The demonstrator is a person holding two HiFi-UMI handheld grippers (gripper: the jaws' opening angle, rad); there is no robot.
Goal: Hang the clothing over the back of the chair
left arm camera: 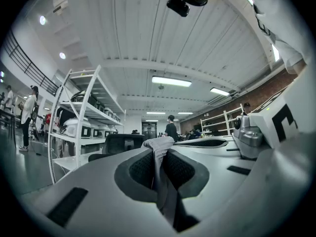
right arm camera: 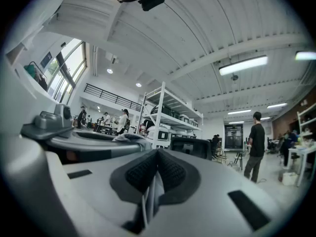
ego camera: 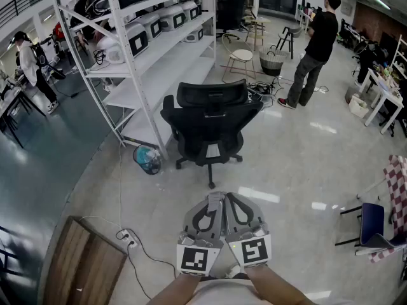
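Note:
The black office chair (ego camera: 210, 126) stands on the floor ahead, its back toward me. Both grippers are held side by side low in the head view, pointing level at it and well short of it. My left gripper (ego camera: 213, 202) is shut on a fold of grey clothing (left arm camera: 159, 147), which bunches above the pads and hangs below them. My right gripper (ego camera: 230, 202) is also shut, and a thin pale edge of the clothing (right arm camera: 148, 199) shows between its pads. The chair appears beyond the jaws in the left gripper view (left arm camera: 123, 143) and the right gripper view (right arm camera: 190, 147).
A tall white shelving rack (ego camera: 146, 49) with appliances stands left of the chair, a teal bin (ego camera: 148, 159) at its foot. A person (ego camera: 315, 49) stands at the far right. A wooden tabletop (ego camera: 82, 265), a power strip with cable (ego camera: 127, 237) and a blue chair (ego camera: 372, 224) are nearby.

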